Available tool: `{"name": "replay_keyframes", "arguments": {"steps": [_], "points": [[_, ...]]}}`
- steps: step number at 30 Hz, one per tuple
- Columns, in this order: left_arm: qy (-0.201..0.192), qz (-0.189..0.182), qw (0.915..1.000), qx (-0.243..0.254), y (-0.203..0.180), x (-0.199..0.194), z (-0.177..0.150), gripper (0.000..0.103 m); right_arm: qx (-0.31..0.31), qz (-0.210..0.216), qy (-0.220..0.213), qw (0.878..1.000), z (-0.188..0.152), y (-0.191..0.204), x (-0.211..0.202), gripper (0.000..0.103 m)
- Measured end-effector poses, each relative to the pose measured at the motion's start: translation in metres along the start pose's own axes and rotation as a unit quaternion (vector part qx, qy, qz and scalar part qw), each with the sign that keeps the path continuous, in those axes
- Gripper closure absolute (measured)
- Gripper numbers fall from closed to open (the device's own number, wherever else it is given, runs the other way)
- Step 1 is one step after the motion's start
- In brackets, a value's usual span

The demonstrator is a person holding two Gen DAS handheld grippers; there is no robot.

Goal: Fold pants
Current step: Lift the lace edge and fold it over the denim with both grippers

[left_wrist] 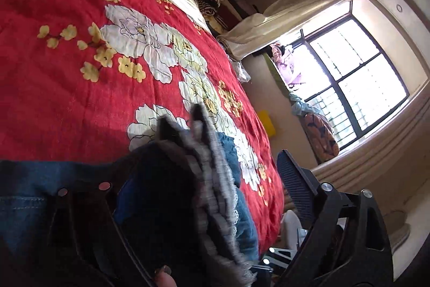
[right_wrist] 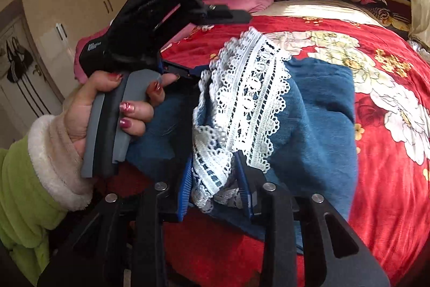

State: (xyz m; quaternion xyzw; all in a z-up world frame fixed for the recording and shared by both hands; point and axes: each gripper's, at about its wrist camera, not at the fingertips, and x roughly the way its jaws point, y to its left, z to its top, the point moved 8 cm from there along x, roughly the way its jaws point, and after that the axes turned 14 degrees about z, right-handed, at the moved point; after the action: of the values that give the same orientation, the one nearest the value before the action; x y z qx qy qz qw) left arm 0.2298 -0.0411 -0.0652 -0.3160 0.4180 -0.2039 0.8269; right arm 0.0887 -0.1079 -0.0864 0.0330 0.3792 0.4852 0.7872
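Blue denim pants, white lace trim at the hem: lie bunched on red floral bedspread.

Right gripper: jaws partly apart, lace hem between the blue pads; whether they press it cannot be told.

Left gripper: jaws spread wide, fabric draped over one finger, nothing clamped. Left hand, green sleeve, grips its handle.

Window: bright, beyond the bed.
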Motion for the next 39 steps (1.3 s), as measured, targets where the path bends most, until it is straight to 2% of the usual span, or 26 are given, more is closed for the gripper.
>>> {"name": "replay_keyframes", "arguments": {"steps": [2, 6, 7, 9, 11, 13, 15, 16, 18, 19, 20, 22, 23, 27, 31, 34, 36, 37, 38, 39], "points": [[0.006, -0.001, 1.0, -0.004, 0.0, -0.001, -0.002, 0.013, -0.011, 0.006, 0.013, 1.0, -0.004, 0.01, 0.008, 0.051], [0.018, 0.036, 0.9992, 0.004, 0.005, 0.012, -0.005, 0.013, -0.001, 0.023, -0.007, 1.0, -0.001, 0.015, -0.009, 0.045], [0.021, 0.042, 0.9989, 0.008, 0.006, 0.015, -0.005, 0.013, 0.012, 0.026, -0.023, 0.999, 0.004, 0.009, -0.019, 0.044], [0.031, 0.054, 0.9979, 0.019, 0.005, 0.023, -0.006, 0.013, 0.042, 0.02, -0.062, 0.997, 0.016, -0.011, -0.042, 0.035], [0.037, 0.061, 0.9971, 0.029, 0.002, 0.03, -0.006, 0.015, 0.083, -0.024, -0.086, 0.993, 0.028, -0.051, -0.061, 0.033], [0.045, 0.067, 0.996, 0.037, -0.002, 0.037, -0.005, 0.026, 0.133, -0.055, -0.101, 0.984, 0.038, -0.096, -0.074, 0.032], [0.052, 0.075, 0.9947, 0.048, -0.005, 0.045, -0.004, 0.043, 0.195, -0.057, -0.109, 0.973, 0.048, -0.143, -0.077, 0.032], [0.053, 0.082, 0.9939, 0.052, -0.005, 0.048, -0.004, 0.047, 0.221, -0.051, -0.106, 0.968, 0.049, -0.159, -0.074, 0.032], [0.054, 0.09, 0.9926, 0.061, -0.008, 0.053, -0.005, 0.073, 0.256, -0.033, -0.102, 0.961, 0.054, -0.186, -0.063, 0.042], [0.052, 0.095, 0.992, 0.064, -0.007, 0.054, -0.006, 0.081, 0.269, -0.022, -0.096, 0.958, 0.055, -0.195, -0.057, 0.044], [0.053, 0.094, 0.992, 0.065, -0.008, 0.055, -0.006, 0.087, 0.283, -0.002, -0.089, 0.955, 0.057, -0.205, -0.048, 0.051], [0.052, 0.087, 0.9928, 0.064, -0.008, 0.054, -0.007, 0.087, 0.304, 0.038, -0.071, 0.949, 0.061, -0.208, -0.032, 0.076], [0.052, 0.085, 0.993, 0.064, -0.008, 0.054, -0.008, 0.087, 0.308, 0.049, -0.067, 0.948, 0.063, -0.21, -0.027, 0.094], [0.038, 0.109, 0.9907, 0.073, -0.001, 0.054, -0.005, 0.088, 0.261, 0.034, -0.071, 0.962, 0.087, -0.206, -0.027, 0.094], [0.035, 0.125, 0.99, 0.056, 0.014, 0.06, -0.004, 0.088, 0.23, -0.018, -0.011, 0.973, 0.081, -0.215, 0.004, 0.093], [0.032, 0.131, 0.989, 0.06, 0.015, 0.058, -0.004, 0.087, 0.231, -0.013, -0.014, 0.973, 0.079, -0.216, 0.0, 0.087], [0.031, 0.126, 0.99, 0.057, 0.012, 0.052, -0.003, 0.076, 0.235, -0.011, -0.033, 0.971, 0.081, -0.214, -0.016, 0.064], [0.028, 0.125, 0.9902, 0.055, 0.012, 0.048, -0.001, 0.07, 0.233, -0.006, -0.045, 0.971, 0.082, -0.21, -0.026, 0.06], [0.024, 0.125, 0.9904, 0.054, 0.01, 0.042, 0.0, 0.057, 0.229, -0.007, -0.056, 0.972, 0.081, -0.206, -0.037, 0.056], [0.019, 0.123, 0.9907, 0.055, 0.007, 0.036, 0.0, 0.05, 0.224, -0.008, -0.063, 0.973, 0.079, -0.201, -0.046, 0.051]]}}
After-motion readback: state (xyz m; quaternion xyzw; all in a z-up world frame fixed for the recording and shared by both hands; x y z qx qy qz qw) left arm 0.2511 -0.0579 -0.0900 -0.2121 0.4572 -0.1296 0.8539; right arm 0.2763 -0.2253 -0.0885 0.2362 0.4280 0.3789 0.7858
